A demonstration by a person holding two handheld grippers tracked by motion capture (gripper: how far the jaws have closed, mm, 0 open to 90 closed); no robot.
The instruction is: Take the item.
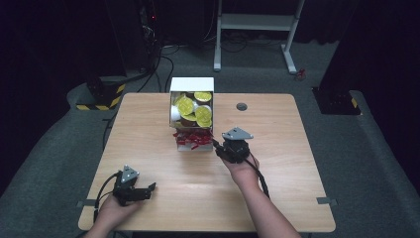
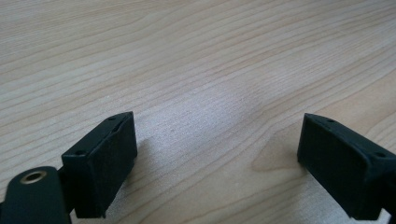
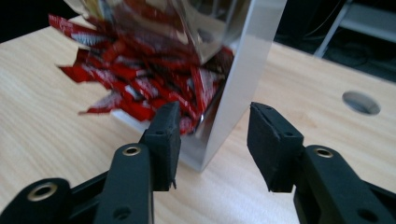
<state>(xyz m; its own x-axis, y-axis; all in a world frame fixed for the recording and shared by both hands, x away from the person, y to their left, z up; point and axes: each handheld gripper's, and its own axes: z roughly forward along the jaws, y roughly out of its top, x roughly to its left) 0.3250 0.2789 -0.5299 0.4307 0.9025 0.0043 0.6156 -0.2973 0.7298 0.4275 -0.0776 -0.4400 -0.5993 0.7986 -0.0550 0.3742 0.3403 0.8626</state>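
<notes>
red packets (image 3: 135, 88) blurred, box (image 3: 243, 70) top cropped

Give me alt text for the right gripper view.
The right gripper faces the near corner of a white box, its black jaws apart, gripping nothing. Red sachets spill from the box's open front onto the wooden table.

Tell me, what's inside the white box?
The box holds gold-lidded cups at the back and red packets at the front. What lies under the top cups and packets is covered.
</notes>
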